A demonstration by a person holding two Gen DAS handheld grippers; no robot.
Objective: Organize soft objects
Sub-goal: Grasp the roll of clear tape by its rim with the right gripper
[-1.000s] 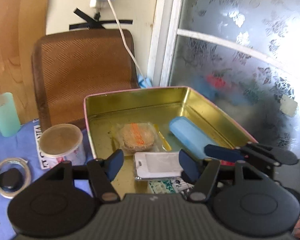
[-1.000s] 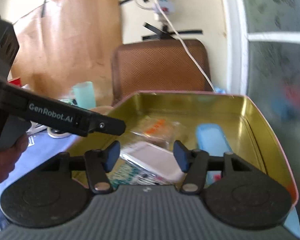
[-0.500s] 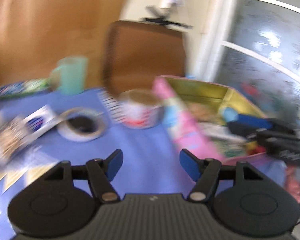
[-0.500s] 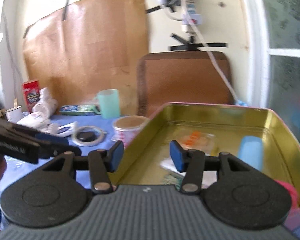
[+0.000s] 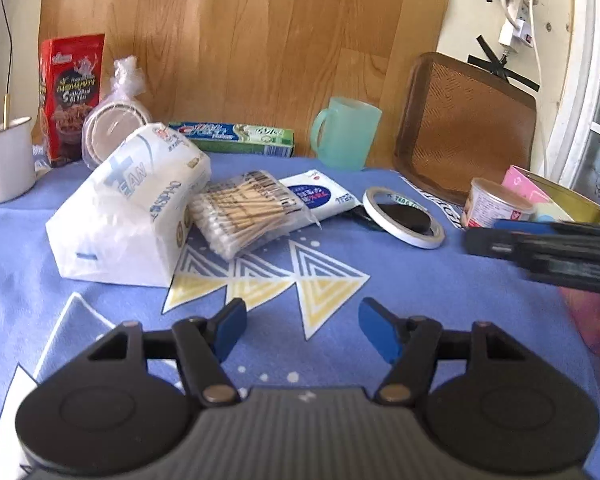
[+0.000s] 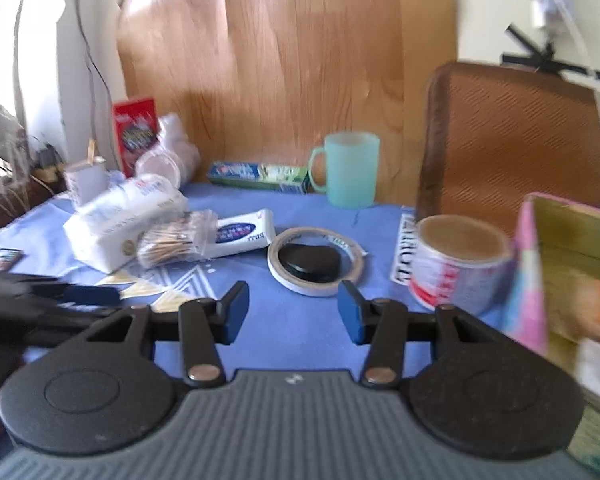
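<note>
The left gripper hangs over the blue patterned tablecloth with its blue-tipped jaws spread wide and nothing between them. The right gripper is likewise spread and empty, hovering just short of the roll of tape that rings a black puck. The soft things lie in a cluster at the far left of the cloth: a white tissue pack, a bag of cotton swabs leaning against it, and a wet-wipes packet touching the swabs. The gold tin with pink sides stands at the right edge, beside a sealed cup; its contents are too blurred to name, perhaps wrapped packets. A green mug and a toothpaste box stand by the wooden board.
</note>
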